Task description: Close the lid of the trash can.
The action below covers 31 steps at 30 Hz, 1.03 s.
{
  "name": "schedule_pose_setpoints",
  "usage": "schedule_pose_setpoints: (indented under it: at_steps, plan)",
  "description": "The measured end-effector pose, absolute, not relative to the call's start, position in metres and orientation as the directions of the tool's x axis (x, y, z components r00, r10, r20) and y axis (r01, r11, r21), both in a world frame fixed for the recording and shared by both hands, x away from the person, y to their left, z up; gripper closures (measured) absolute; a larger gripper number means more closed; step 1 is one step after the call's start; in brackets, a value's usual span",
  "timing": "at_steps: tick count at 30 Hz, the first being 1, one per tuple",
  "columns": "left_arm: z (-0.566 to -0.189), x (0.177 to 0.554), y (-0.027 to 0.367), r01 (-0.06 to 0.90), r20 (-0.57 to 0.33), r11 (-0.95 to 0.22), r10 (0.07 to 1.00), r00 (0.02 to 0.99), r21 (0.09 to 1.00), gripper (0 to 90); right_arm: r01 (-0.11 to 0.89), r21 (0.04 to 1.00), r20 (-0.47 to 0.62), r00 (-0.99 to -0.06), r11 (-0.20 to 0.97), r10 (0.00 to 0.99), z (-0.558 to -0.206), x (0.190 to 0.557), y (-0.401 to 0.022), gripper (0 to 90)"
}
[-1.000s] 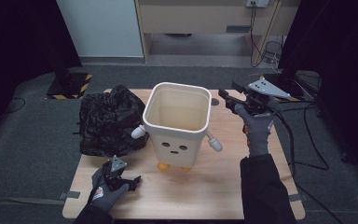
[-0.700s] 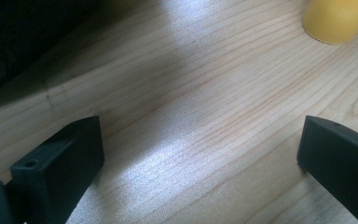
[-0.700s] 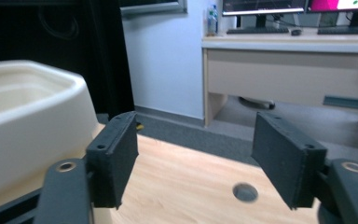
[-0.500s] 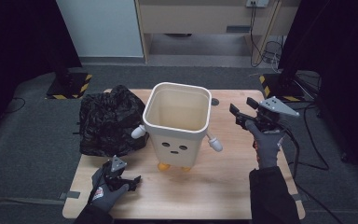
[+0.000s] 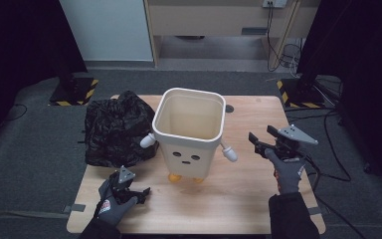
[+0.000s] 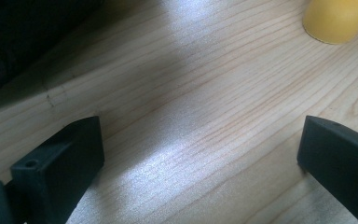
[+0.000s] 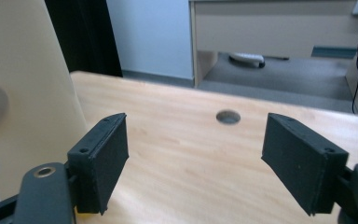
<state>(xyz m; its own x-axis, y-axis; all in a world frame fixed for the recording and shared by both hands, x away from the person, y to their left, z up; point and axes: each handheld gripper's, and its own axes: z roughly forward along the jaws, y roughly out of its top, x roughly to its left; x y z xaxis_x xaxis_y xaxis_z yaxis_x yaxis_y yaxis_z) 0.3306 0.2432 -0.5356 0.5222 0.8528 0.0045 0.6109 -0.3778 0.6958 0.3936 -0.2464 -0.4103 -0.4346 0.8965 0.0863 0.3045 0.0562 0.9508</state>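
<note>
Jaws of right gripper (image 5: 257,143) just opened, empty, beside bin (image 5: 189,130).

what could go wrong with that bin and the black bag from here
The bin stands on small yellow feet, so a sideways knock from the right claw, open beside its stubby arm, might tip it. The crumpled black bag leans against the bin and overhangs the table edge, so tugging could drag either.

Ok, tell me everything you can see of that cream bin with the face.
The cream bin stands upright at the middle of the wooden table, open-topped and apparently empty. It looks like smooth plastic, squarish with a rounded rim, tapering downward. Its front shows two dot eyes and a small mouth; white stubby arms stick out at both sides, and orange feet rest on the wood. The black bag lies against its left.
</note>
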Motion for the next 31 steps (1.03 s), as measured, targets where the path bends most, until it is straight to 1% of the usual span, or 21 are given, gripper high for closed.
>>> schedule_pose_setpoints:
  at_steps: [11, 19, 26, 31]
  plan:
    - [-0.536, 0.331, 0.243, 0.611, 0.005, -0.377, 0.854, 0.521, 0.696, 0.0, 0.407, 0.904, 0.058, -0.415, 0.129, 0.908, -0.454, 0.382, -0.262, 17.9]
    - [-0.536, 0.33, 0.243, 0.611, 0.006, -0.378, 0.854, 0.521, 0.696, 0.0, 0.498, 0.848, 0.04, -0.404, 0.183, 0.914, -0.486, 0.37, -0.276, 15.3]
    - [-0.536, 0.33, 0.243, 0.611, 0.005, -0.377, 0.854, 0.52, 0.696, 0.0, 0.589, 0.774, 0.03, -0.401, 0.232, 0.916, -0.509, 0.364, -0.287, 13.0]
    - [-0.536, 0.33, 0.243, 0.611, 0.005, -0.377, 0.854, 0.52, 0.696, 0.0, 0.617, 0.749, 0.017, -0.385, 0.243, 0.923, -0.521, 0.365, -0.293, 10.3]
